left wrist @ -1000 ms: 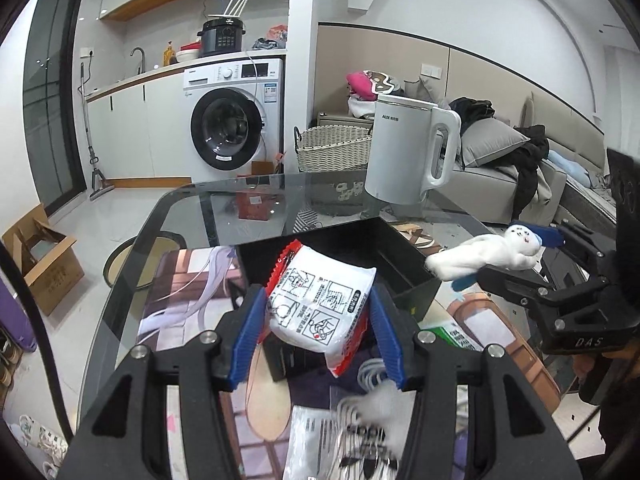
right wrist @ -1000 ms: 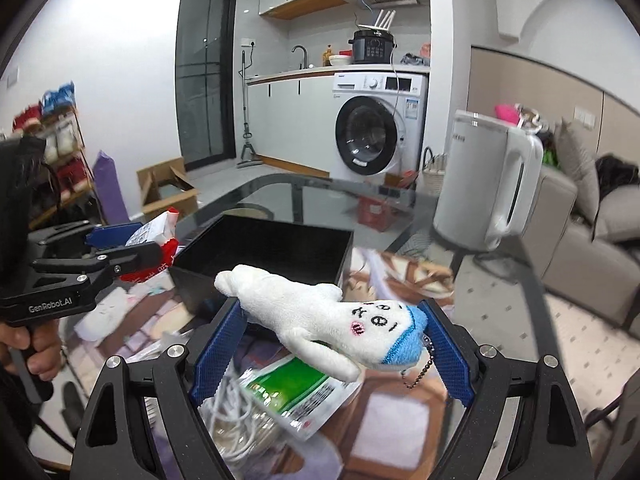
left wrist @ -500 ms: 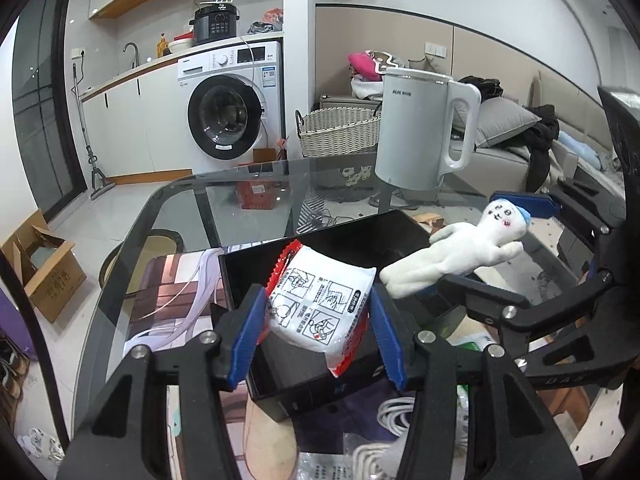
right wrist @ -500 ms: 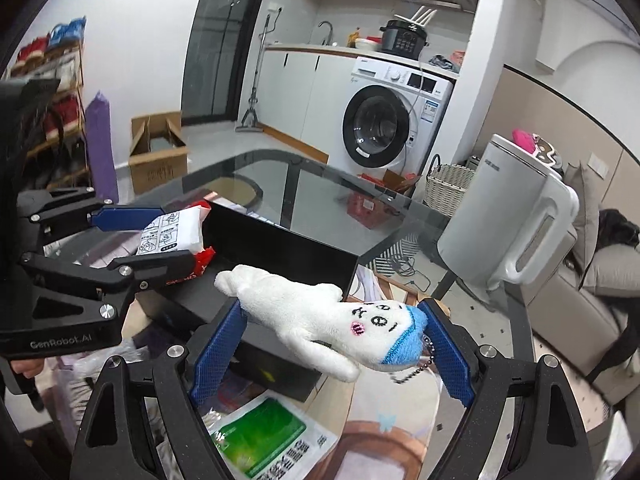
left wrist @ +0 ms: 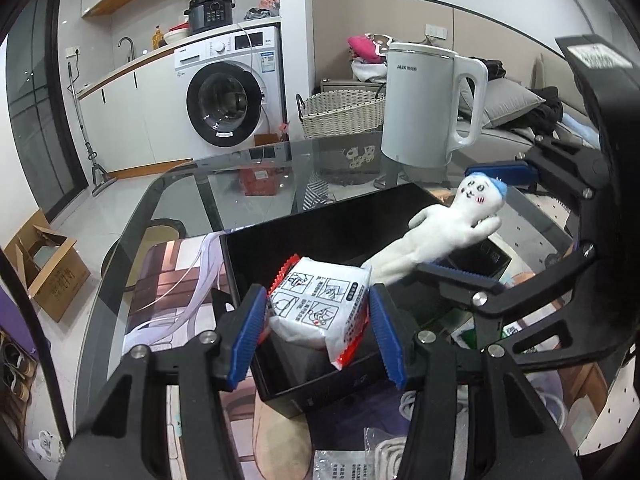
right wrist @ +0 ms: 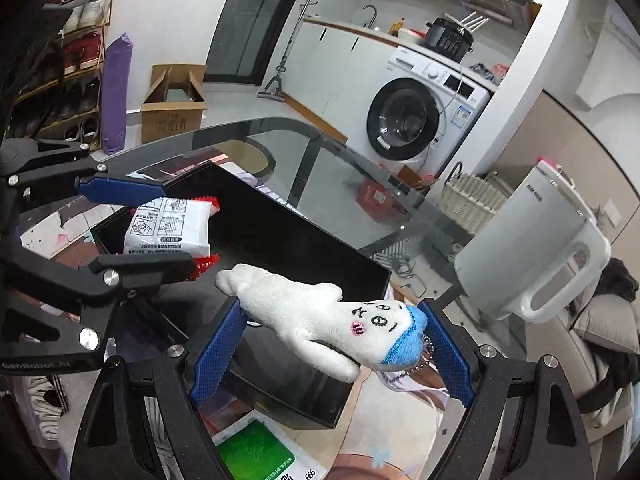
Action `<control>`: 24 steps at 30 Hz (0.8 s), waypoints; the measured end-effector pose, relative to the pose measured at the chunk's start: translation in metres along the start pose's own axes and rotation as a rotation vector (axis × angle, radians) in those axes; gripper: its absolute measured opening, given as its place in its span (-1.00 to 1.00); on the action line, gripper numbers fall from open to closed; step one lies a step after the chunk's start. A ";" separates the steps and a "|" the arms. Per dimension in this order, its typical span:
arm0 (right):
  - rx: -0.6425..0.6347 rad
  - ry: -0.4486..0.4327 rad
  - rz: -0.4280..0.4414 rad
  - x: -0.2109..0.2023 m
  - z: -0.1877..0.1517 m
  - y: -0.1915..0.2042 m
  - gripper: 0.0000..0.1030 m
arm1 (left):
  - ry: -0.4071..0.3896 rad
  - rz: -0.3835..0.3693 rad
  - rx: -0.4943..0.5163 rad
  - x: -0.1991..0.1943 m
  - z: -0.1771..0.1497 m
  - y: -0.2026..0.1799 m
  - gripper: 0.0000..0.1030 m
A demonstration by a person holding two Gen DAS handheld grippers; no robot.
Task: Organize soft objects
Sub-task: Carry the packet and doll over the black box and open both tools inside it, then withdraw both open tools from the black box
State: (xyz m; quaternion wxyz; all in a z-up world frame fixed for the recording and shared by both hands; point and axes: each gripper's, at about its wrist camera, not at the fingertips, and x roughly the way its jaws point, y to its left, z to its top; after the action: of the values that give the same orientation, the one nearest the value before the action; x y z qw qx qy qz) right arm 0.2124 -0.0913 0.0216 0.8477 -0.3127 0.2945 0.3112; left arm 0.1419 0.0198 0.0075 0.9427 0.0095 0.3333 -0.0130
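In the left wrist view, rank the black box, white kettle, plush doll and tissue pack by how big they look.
1. black box
2. white kettle, though it stands farther back, so it may really be larger than it looks
3. plush doll and tissue pack: too alike to rank, and the pack is nearer the camera

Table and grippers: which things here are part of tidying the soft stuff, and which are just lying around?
Part of the job:
tissue pack in left gripper
plush toy in right gripper
black box

Lying about:
white kettle
green packet
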 end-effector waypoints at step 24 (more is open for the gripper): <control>0.051 -0.038 0.080 -0.047 -0.023 -0.004 0.97 | -0.045 -0.040 -0.040 -0.031 -0.004 0.002 1.00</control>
State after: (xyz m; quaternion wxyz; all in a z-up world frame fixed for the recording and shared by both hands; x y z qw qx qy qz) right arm 0.1781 -0.1265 0.0409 0.8477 -0.2733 0.2984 0.3431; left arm 0.1159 0.0227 0.0238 0.9495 -0.0163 0.3124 -0.0252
